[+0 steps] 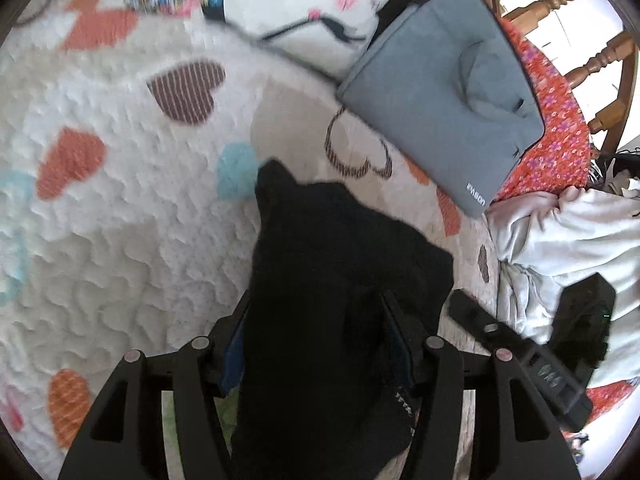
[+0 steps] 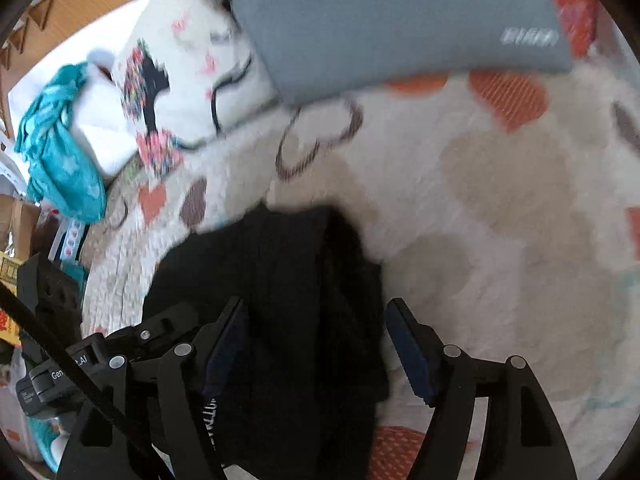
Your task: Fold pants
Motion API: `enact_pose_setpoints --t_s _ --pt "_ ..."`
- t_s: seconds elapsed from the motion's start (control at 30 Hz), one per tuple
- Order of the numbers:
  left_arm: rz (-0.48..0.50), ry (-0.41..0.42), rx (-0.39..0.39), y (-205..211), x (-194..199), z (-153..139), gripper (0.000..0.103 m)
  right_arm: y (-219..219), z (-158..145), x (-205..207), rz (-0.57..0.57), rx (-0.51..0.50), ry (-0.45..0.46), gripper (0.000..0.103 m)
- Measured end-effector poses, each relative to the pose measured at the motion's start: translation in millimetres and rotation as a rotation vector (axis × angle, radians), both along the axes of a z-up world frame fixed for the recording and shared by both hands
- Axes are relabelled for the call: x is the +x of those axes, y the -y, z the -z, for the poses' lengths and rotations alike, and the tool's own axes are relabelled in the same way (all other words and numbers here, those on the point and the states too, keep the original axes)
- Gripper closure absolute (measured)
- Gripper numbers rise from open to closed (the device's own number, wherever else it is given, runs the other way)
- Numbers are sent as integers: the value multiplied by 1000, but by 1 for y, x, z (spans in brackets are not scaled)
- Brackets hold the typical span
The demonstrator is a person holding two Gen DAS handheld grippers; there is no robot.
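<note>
Bed covered by a white quilted blanket (image 1: 120, 240) printed with orange, brown and teal hearts. A grey cushion (image 1: 444, 112) lies at its far side, beside a white pillow (image 1: 304, 12) with black and pink print. A red floral cloth (image 1: 560, 120) borders the wooden spindle frame (image 1: 592, 64). Pale crumpled fabric (image 1: 560, 240) lies at right; teal cloth (image 2: 60, 160) at left. Bright daylight.

Black pants (image 2: 280, 280) between parted right gripper (image 2: 316, 344) (blurred)
</note>
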State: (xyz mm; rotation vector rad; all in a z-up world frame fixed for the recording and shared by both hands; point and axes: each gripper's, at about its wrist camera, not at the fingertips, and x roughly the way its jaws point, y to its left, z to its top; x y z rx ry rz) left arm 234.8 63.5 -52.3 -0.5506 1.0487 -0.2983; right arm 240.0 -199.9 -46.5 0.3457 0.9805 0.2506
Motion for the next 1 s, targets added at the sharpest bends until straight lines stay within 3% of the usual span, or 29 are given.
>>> enact_pose_setpoints --t_s 0.13,0.23,0.3,0.37,0.57,0.67,0.73,0.87,1.0 --pt "-45 102 84 -3 -11 -24 46 8 -32 -11 19 30 83 27" --pt "-58 152 80 -5 -11 -35 46 9 -39 -12 6 152 86 27" --pt "-31 145 80 0 -6 -32 46 3 -30 -5 -17 259 41 27" --pt "-17 114 87 6 1 -23 46 -3 -19 1 -9 297 12 27" --pt "1 70 191 27 12 4 38 -6 32 21 75 230 -113 25" --pt "7 76 217 33 12 6 32 5 47 22 109 291 -123 25" --pt "8 81 221 34 10 3 32 8 45 23 107 311 -125 25" --pt "-3 119 155 25 -8 -14 32 20 27 11 119 306 -92 25" --pt "-6 175 143 19 -33 -28 32 29 6 -20 98 234 -43 25"
